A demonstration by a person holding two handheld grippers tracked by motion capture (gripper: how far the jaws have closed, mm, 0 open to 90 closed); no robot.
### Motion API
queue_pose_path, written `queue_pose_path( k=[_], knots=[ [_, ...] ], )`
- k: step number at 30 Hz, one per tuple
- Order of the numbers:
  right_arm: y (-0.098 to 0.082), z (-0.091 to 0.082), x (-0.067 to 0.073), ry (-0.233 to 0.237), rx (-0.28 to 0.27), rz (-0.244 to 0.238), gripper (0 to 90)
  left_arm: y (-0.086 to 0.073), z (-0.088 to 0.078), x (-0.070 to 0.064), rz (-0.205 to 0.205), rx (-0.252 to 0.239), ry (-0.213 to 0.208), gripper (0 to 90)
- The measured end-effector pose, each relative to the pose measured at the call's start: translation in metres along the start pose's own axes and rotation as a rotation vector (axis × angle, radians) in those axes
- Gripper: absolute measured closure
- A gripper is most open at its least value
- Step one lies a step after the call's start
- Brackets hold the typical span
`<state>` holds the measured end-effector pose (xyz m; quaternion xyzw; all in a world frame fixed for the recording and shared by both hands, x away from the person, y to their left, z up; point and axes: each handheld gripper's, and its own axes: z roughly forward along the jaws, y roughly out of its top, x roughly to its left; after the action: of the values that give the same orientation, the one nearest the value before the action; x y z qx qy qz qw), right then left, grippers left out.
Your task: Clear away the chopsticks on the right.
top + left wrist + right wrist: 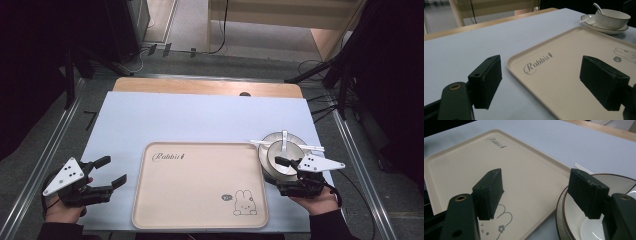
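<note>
Nearest, the left gripper (111,171) is held with its jaws wide apart and nothing between them, just beside the beige tray (200,220). Similarly, the right gripper (283,161) is spread wide over the plate (267,172) rim, nothing clamped. Farther off, a bowl (283,156) is seen on that plate, a spoon (284,138) resting inside.

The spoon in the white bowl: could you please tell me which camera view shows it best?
The left gripper view: the spoon stands out in profile, its handle rising over the rim of the bowl. The high view shows it from above, small, lying across the bowl. The right gripper view shows nothing I can identify as the spoon.
</note>
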<state>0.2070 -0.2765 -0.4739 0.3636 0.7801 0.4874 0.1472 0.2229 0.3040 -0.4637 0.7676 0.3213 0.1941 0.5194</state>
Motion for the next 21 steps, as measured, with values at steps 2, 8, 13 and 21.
queue_pose_path(
  k=[2,8,13,21],
  knots=[
    [0.0003,0.0000,0.0000,0.000,-0.009,-0.006,28.5,-0.0001,0.0008,0.0001,-0.009,0.005,0.007,18.4],
    [0.0005,-0.0006,-0.0009,0.001,-0.003,0.007,28.5,0.0018,-0.0010,-0.0014,-0.013,-0.014,0.014,18.0],
    [0.0011,-0.0018,-0.0021,0.000,-0.008,0.012,29.5,0.0018,0.0000,-0.0020,-0.006,-0.002,0.012,17.9],
    [0.0035,-0.0068,-0.0068,-0.018,-0.018,0.032,29.4,0.0017,0.0011,-0.0022,0.000,0.024,0.018,17.9]
  ],
)
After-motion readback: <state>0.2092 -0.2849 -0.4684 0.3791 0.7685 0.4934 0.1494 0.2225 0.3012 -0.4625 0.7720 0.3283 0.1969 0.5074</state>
